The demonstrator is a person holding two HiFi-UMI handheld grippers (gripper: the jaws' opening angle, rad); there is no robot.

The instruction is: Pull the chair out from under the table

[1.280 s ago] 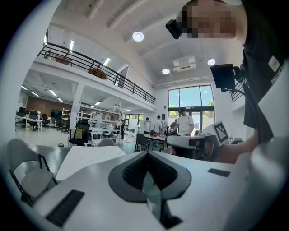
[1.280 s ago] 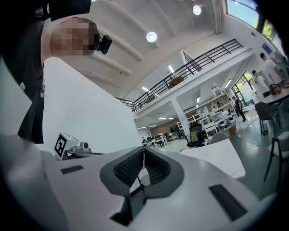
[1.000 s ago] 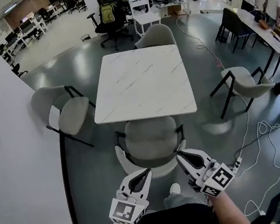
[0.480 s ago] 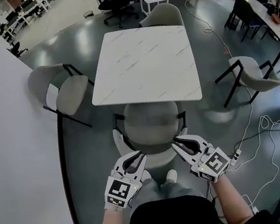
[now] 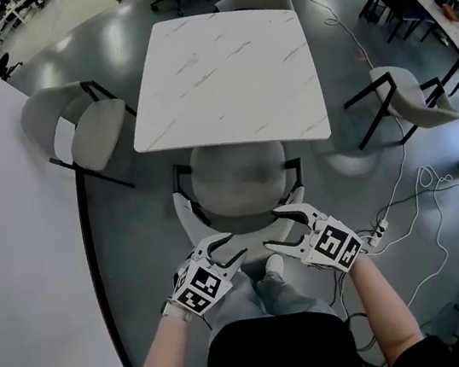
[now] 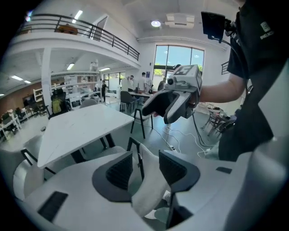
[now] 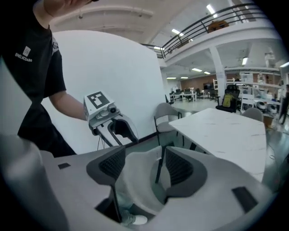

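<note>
Look to the middle of the head view for the armchair (image 5: pixel 238 181), tucked seat-first under the lower edge of the marble-topped table (image 5: pixel 225 75), with its curved backrest (image 5: pixel 187 219) turned toward the bottom of the frame. Note the left gripper (image 5: pixel 235 245) and right gripper (image 5: pixel 273 228) side by side just below it, both with jaws opening. Partly spread, straddling the top rim (image 6: pixel 151 180) in the left gripper view and the same rim (image 7: pixel 135 180) in the right gripper view, yet apparently not pinching it; hard to be sure of contact behind the pads. Before pulling, slide both grippers a little deeper over the rim, then close firmly on the padding. Keep the two grips level and evenly spaced about the backrest's middle to stop the armchair slewing. Draw straight toward the bottom of the frame, low and steady, without lifting. Mind the shoe (image 5: pixel 273 266) directly behind, and step back to leave room. Stop once the seat clears the table edge.
</note>
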